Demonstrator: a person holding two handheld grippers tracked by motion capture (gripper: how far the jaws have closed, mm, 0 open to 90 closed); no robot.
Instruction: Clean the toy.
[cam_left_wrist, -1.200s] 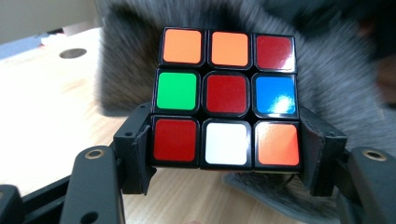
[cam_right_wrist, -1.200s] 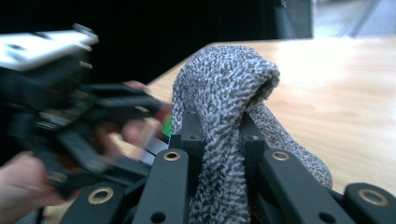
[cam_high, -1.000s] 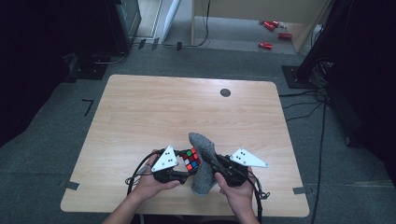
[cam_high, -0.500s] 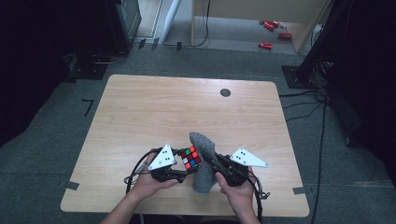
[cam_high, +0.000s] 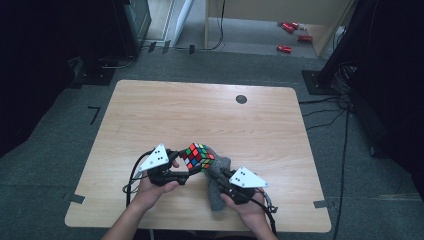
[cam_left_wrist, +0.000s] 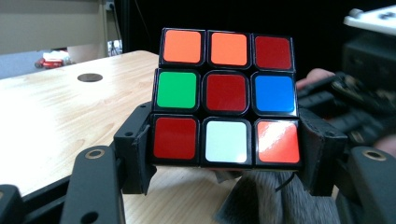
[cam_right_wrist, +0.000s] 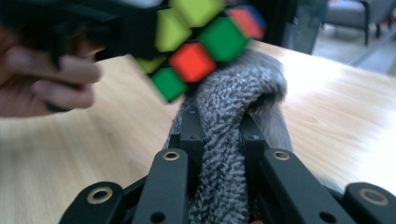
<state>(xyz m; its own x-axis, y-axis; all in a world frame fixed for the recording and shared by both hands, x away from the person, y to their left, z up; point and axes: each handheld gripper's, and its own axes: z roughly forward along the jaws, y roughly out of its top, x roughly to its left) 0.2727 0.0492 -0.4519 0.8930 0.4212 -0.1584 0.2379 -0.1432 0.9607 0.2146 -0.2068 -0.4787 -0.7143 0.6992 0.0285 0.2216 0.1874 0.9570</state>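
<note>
My left gripper (cam_high: 192, 162) is shut on a scrambled colour cube (cam_high: 198, 156), which it holds just above the wooden table (cam_high: 200, 115) near the front edge. In the left gripper view the cube (cam_left_wrist: 226, 95) sits between the two black jaws, which press on its bottom row. My right gripper (cam_high: 216, 175) is shut on a grey knitted cloth (cam_high: 217, 185), bunched and draped down to the table. In the right gripper view the cloth (cam_right_wrist: 229, 126) is pinched between the jaws, and the cube (cam_right_wrist: 201, 37) hangs blurred just above it.
A small dark round hole (cam_high: 241, 99) sits in the table's far right part. Red objects (cam_high: 287, 37) lie on the floor beyond the table. Black stands and cables (cam_high: 340, 90) run along the right side. Both forearms enter from the bottom edge.
The left gripper has lifted the cube and carried it right, over the cloth. The right gripper has sunk a little with the cloth, which now lies lower and flatter.
</note>
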